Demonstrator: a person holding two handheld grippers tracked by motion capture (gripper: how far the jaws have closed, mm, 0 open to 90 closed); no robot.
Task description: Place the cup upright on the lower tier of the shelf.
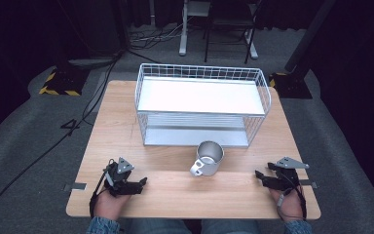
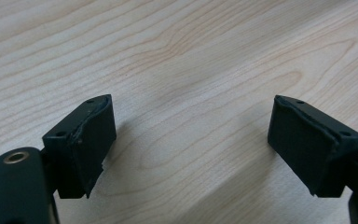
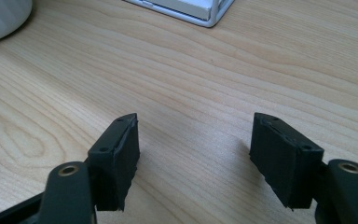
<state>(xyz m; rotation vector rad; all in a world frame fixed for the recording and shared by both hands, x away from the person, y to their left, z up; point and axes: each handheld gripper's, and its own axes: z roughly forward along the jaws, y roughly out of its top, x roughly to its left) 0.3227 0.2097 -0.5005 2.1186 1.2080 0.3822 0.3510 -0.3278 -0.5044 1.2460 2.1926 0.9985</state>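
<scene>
Light wooden rectangular surface: its near edge runs across the bottom of the high view, and your forearms are cut off there. In your left gripper view it is bare grain between the jaws.

White wire two-tier rack with flat white shelves: stands at the far middle of the surface. The lower shelf is partly hidden under the upper one, so what lies at its back is hard to make out. In your right gripper view a corner of its frame shows at the top, the rest cut off.

Silver metal mug with a side handle: upright, just in front of the rack, handle turned towards you and to the left. It sits between your two grippers and well apart from both. Its inside is too small to read. In your right gripper view a pale curved wall shows at the top left corner, mostly cropped.

Left black two-jaw gripper: low at the near left of the surface. Jaws stand wide apart, nothing between them.

Right black two-jaw gripper: low at the near right. Jaws likewise wide apart, gripping nothing.
</scene>
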